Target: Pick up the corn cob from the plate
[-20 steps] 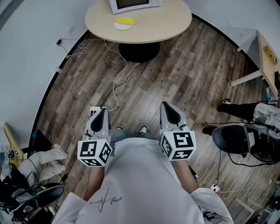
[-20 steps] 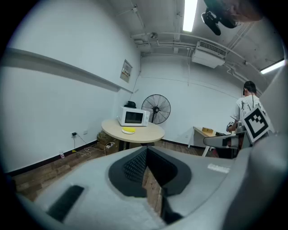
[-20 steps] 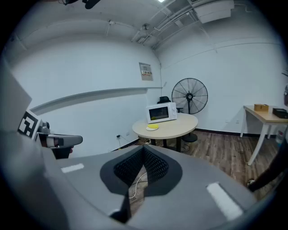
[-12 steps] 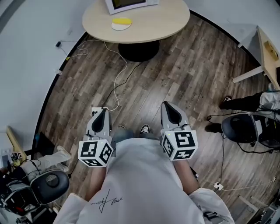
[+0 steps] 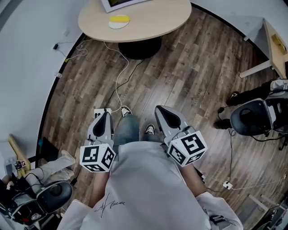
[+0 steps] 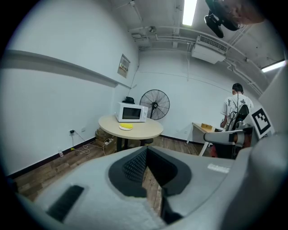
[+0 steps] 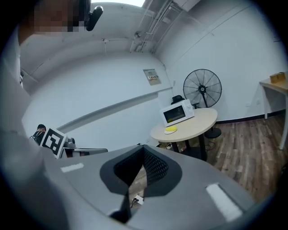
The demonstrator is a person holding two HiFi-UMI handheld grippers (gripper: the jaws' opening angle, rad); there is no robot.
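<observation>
head view: overhead, facing steeply down | gripper views: low, facing forward, far off | shared: round table (image 5: 153, 20)

Open floor (image 5: 189, 72) up to table (image 5: 153, 20); cable (image 5: 118, 87) lies btwn.

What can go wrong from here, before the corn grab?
1. White cable runs across the floor between the person's shoes and the table: likely trip or snag.
2. Left gripper and right gripper both have jaws together, far from the corn cob; they must open first.
3. The plate sits beside the microwave: possibly tight approach.
</observation>
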